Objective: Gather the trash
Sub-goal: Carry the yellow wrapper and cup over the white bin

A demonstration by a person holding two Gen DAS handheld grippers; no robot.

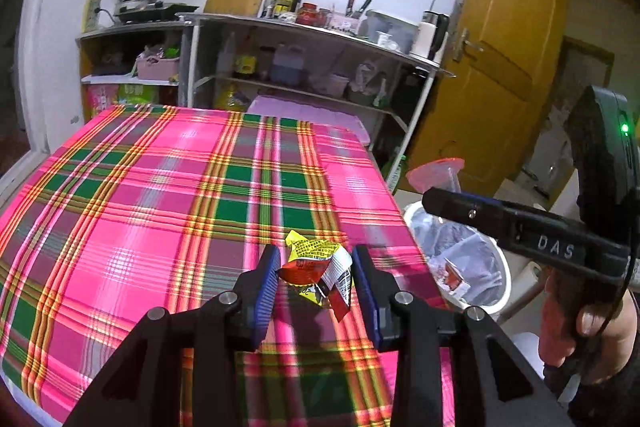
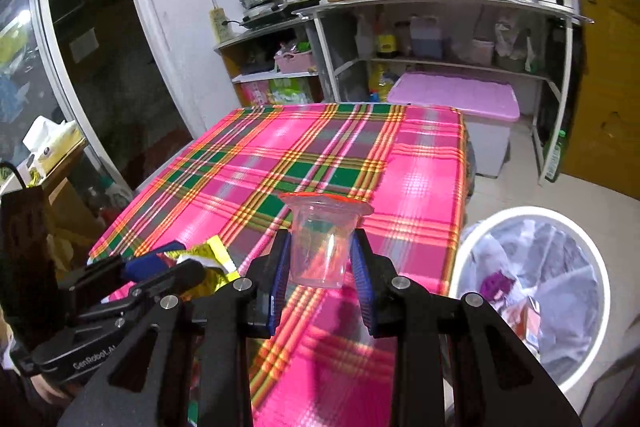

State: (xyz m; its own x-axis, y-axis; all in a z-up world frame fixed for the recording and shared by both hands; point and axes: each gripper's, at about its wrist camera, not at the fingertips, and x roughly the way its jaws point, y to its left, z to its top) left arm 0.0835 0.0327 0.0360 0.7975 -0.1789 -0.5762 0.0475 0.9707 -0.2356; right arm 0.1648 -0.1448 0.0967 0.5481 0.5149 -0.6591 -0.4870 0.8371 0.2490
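My left gripper (image 1: 314, 269) is shut on a crumpled yellow, red and white snack wrapper (image 1: 318, 267), held above the pink plaid tablecloth (image 1: 160, 187) near its right edge. My right gripper (image 2: 320, 259) is shut on a clear plastic cup (image 2: 322, 247) with a red rim, lifted over the same tablecloth (image 2: 420, 167). In the left wrist view the right gripper's black body (image 1: 520, 231) reaches in from the right, the cup (image 1: 438, 173) showing at its tip. In the right wrist view the left gripper's body (image 2: 152, 279) and the wrapper (image 2: 212, 259) sit at lower left.
A white round bin (image 2: 592, 259) lined with a bag and holding scraps stands on the floor right of the table; the bin (image 1: 502, 263) shows too in the left wrist view. Behind are metal shelves (image 2: 440, 3), a pink-lidded box (image 2: 456, 95) and a yellow door (image 1: 500, 47).
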